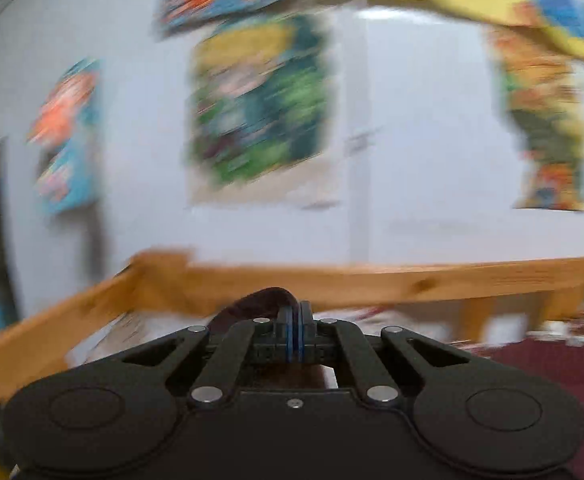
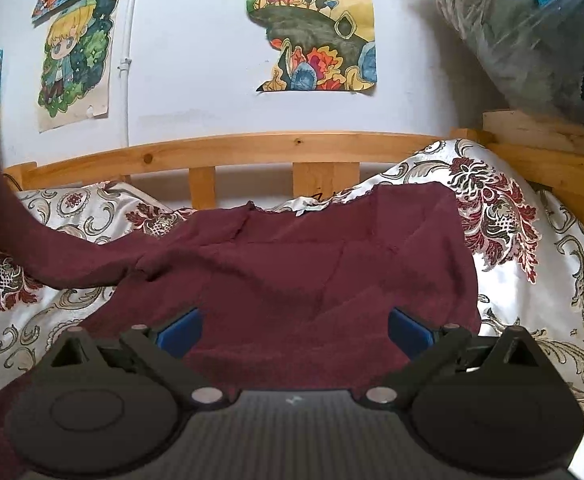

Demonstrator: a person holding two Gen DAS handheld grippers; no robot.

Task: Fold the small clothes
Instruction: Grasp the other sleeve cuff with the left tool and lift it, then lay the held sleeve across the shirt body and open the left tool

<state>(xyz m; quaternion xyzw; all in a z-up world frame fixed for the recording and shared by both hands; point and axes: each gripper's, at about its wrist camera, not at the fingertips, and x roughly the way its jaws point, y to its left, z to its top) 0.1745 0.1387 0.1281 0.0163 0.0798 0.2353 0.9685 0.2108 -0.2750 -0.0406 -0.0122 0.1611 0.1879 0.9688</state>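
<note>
Maroon garment on bed, folding barely begun

Bed (image 2: pixel 275 148): wooden frame, patterned bedspread (image 2: pixel 532 280). Garment (image 2: pixel 312 272): spread mostly flat across the middle of the bed, top edge near the headboard rail; its left sleeve rises off the bedspread toward the bed's left edge. No finished fold shows, so nearly all folding is judged left. Left gripper (image 1: pixel 296 320): fingers clenched on a dark maroon bit of the garment; view blurred. Right gripper (image 2: pixel 294 328): released, jaws wide, hovering over the garment's near part, gripping nothing. Wall drawings (image 2: pixel 312 28): no readable writing or labels.
</note>
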